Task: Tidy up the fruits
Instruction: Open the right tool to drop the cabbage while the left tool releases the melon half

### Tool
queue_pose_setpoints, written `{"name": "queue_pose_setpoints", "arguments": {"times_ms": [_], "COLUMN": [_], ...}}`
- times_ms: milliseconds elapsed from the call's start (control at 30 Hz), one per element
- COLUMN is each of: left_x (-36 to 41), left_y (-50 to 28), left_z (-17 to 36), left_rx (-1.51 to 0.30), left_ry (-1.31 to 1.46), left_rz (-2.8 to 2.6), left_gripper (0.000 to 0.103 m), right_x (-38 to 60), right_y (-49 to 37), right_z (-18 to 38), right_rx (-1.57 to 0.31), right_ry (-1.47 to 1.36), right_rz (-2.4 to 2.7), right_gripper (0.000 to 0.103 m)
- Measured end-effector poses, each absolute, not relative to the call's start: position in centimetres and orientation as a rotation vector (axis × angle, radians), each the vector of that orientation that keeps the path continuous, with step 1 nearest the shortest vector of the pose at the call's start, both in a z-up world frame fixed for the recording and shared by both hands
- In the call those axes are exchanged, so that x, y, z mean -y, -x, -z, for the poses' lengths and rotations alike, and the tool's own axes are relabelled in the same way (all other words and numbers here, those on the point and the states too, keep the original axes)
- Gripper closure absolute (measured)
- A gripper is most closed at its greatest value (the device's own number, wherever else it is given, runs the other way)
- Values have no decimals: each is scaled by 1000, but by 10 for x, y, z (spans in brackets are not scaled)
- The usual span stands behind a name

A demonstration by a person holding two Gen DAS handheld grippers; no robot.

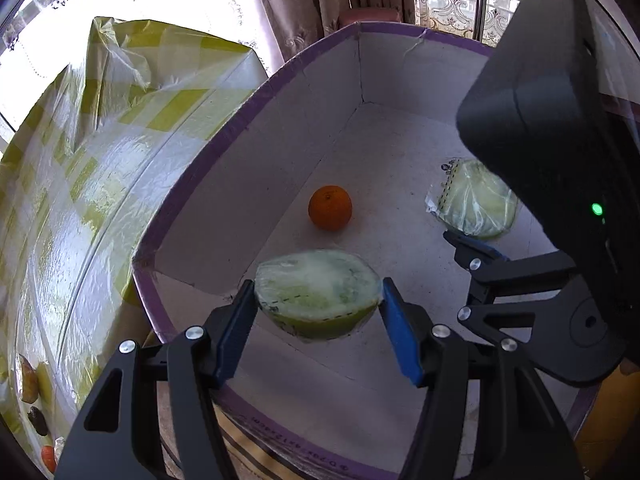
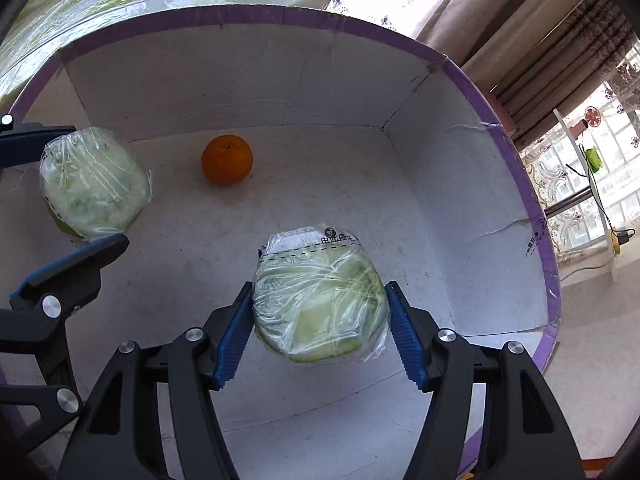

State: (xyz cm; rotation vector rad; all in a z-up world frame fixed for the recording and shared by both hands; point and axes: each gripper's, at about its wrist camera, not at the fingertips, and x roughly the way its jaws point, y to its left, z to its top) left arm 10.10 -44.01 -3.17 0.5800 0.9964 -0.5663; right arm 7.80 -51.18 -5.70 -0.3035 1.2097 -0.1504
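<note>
While both halves hang inside the cardboard box (image 2: 536, 200), looks like the drop-off step of sorting the fruit. Left tool (image 1: 318, 312) clamped on a plastic-wrapped melon half (image 1: 316, 292), cut face up, blue pads pressing on both sides. Right tool (image 2: 320, 312) gripping the other wrapped half (image 2: 320, 296) the same way — label strip and dashed line showing on the film. Hard to say whether either half touches the box floor yet; probably just above it. One orange (image 2: 227, 159) already sitting on the floor toward the back wall, apart from both halves. Yellow-checked bench (image 1: 100, 152) beside the box, with a few other fruits at its edge. Next up, probably: lower each half till it rests flat, then ease the pads apart — gently, since the wrap could cling. Worth keeping clear of that orange so nothing rolls.
</note>
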Motion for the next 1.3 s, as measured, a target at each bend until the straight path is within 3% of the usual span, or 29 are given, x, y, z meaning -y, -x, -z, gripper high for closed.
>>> {"name": "queue_pose_setpoints", "arguments": {"times_ms": [800, 900, 1100, 1167, 1200, 1233, 1300], "left_x": [452, 457, 464, 465, 464, 464, 462], "left_y": [-104, -102, -110, -112, -112, -111, -112], "left_z": [48, 50, 55, 54, 53, 52, 49], "left_rx": [-1036, -1035, -1039, -1041, -1037, -1032, -1025], "left_ry": [-671, -705, -815, -797, -787, -777, -752], "left_rz": [560, 555, 559, 572, 579, 584, 583], "left_gripper": [40, 44, 51, 51, 47, 32, 27], "right_x": [509, 507, 500, 500, 499, 500, 501], "right_y": [-84, -86, -94, -96, -96, -96, -95], "right_z": [69, 73, 84, 82, 80, 78, 74], "right_rx": [-1293, -1330, -1417, -1411, -1402, -1392, -1369], "right_ry": [335, 353, 434, 423, 419, 413, 400], "right_rz": [135, 117, 115, 112, 108, 100, 91], "right_gripper": [40, 41, 33, 26, 24, 19, 15]}}
